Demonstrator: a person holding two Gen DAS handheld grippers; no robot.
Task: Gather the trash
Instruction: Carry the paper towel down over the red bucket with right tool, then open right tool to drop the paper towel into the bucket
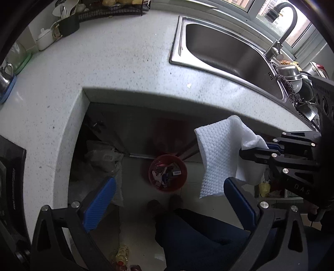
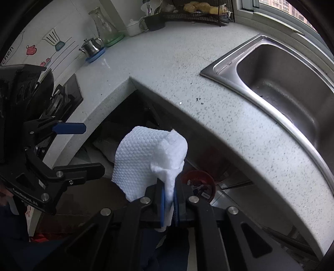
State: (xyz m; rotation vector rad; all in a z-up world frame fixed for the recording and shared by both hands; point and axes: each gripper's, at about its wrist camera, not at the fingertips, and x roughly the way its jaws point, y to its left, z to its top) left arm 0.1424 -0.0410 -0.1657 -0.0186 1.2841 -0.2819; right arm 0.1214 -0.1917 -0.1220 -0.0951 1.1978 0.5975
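Note:
My right gripper (image 2: 169, 187) is shut on a white embossed paper towel (image 2: 144, 160), which hangs in the air off the counter's front edge; the same towel (image 1: 221, 158) shows in the left wrist view, held by the right gripper (image 1: 250, 149) coming from the right. A red trash bin (image 1: 167, 173) with scraps inside stands on the floor below; it also shows in the right wrist view (image 2: 203, 180), just beyond the towel. My left gripper (image 1: 169, 187) is open and empty, above the bin; it also shows in the right wrist view (image 2: 91, 148) at the left.
A speckled grey countertop (image 1: 117, 66) wraps around an inner corner. A steel sink (image 1: 227, 48) with a faucet (image 1: 279, 37) sits at the right. A teapot (image 2: 91, 47), jar and dish rack (image 2: 200, 12) stand at the back. Plastic bags (image 1: 104, 156) lie under the counter.

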